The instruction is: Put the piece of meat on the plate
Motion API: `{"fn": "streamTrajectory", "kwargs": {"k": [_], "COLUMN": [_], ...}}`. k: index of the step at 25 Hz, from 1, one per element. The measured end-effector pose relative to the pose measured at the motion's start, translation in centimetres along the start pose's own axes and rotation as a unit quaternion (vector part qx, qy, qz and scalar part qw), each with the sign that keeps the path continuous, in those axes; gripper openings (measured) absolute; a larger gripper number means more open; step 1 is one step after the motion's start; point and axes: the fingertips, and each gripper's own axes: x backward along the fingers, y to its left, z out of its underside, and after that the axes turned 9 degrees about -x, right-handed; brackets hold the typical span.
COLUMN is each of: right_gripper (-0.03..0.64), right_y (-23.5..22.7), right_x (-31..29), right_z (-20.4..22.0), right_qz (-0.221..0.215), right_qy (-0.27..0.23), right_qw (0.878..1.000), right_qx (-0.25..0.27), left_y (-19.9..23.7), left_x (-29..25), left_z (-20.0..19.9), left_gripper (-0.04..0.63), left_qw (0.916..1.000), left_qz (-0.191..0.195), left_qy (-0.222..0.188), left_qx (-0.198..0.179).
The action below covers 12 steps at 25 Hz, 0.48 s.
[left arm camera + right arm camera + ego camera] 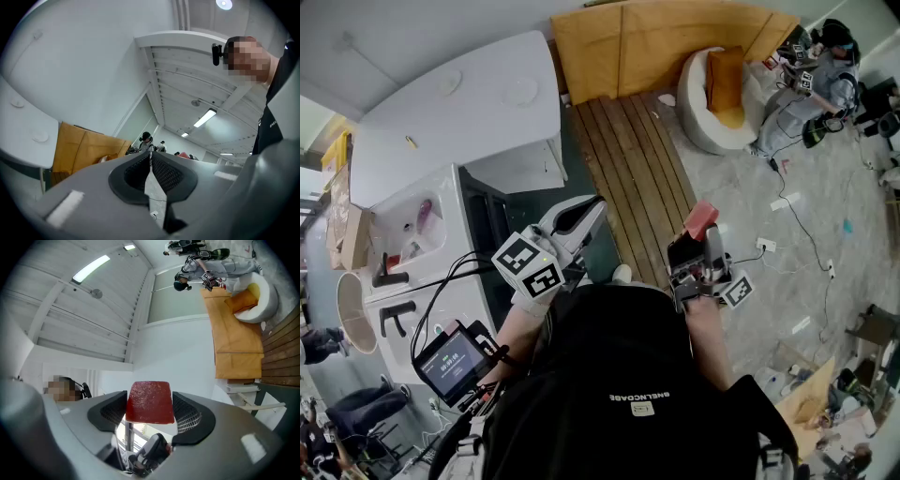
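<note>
Meat (150,401), a flat red slab, stood upright between the pads (190,414) of the right claw (151,412), which was clamped on its two side edges. The jaws stood fairly wide apart only because the slab itself was wide. In the head view it showed as a red block at the tip of that claw, right of centre, over the grey floor (750,187) beside the wooden decking (628,159) and well apart from any surface. The claw was tilted upward, which probably let the slab rest back into the pads instead of sliding out during the carry.

Left claw (151,157) was closed on nothing, its pads meeting along a thin seam. It was held level at centre-left of the head view, seemingly just held clear, since the job looked to need one claw only.

A white bench (459,112) filled the upper left of the head view, with two pale round discs (520,91) on it. Either could have been the plate, but they were too faint to tell.

Judged from this, the pickup was done and the placing was not. The next move would call for taking the right claw up and left to the bench, levelling the slab over the plate, then opening. Gripped by its edges alone, the slab could pivot, or land on edge if let go while upright.
</note>
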Motion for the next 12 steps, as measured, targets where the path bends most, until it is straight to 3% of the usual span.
{"fn": "streamTrajectory", "kwargs": {"k": [8, 12], "right_gripper": [0.305, 0.305], "right_y": [-0.8, -1.4], "right_x": [-0.4, -1.8], "right_z": [1.2, 4.2], "right_qz": [0.010, 0.018], "right_qy": [0.006, 0.010], "right_qw": [1.000, 1.000], "right_qx": [-0.006, -0.003], "left_y": [0.3, 2.1], "left_x": [0.6, 3.4], "left_z": [0.0, -0.4], "left_gripper": [0.046, 0.046], "left_qw": [0.9997, 0.9996], "left_qz": [-0.006, -0.006], "left_qy": [0.011, 0.008], "left_qx": [0.019, 0.027]}}
